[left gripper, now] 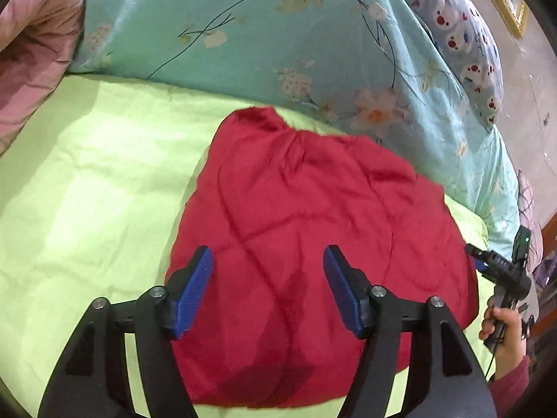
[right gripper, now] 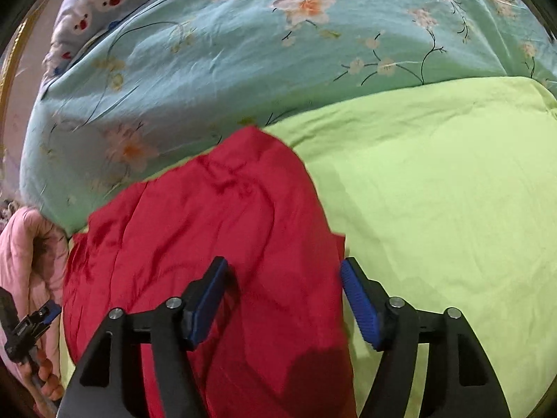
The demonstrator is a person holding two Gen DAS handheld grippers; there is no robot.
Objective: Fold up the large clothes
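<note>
A crumpled red quilted garment of shiny fabric (left gripper: 313, 244) lies in a rounded heap on a lime-green bed sheet (left gripper: 87, 191), its far edge close to a bulky turquoise quilt printed with flowers and thin branches (left gripper: 278, 35) that runs along the back of the bed. The left tongs (left gripper: 268, 289) hang just above the near part of the garment, blue-padded fingers (left gripper: 195, 292) spread wide with nothing between them, and their shadow falls on the red fabric below. In the right wrist view the right tongs (right gripper: 283, 303) are likewise spread and pinching nothing; the garment (right gripper: 216, 237) fills the space under them, with one finger over the red cloth and the other over the garment's edge where the green sheet (right gripper: 435, 191) begins. A pale lilac pillow printed with small cartoon animals (left gripper: 463, 41) sits on top of the turquoise quilt (right gripper: 209, 69), and a pink padded cloth (left gripper: 31, 52) is bunched at the far left of the left wrist view. That view also shows the person's right hand (left gripper: 501, 327) gripping the handle of the right tool beside the garment's right edge.
</note>
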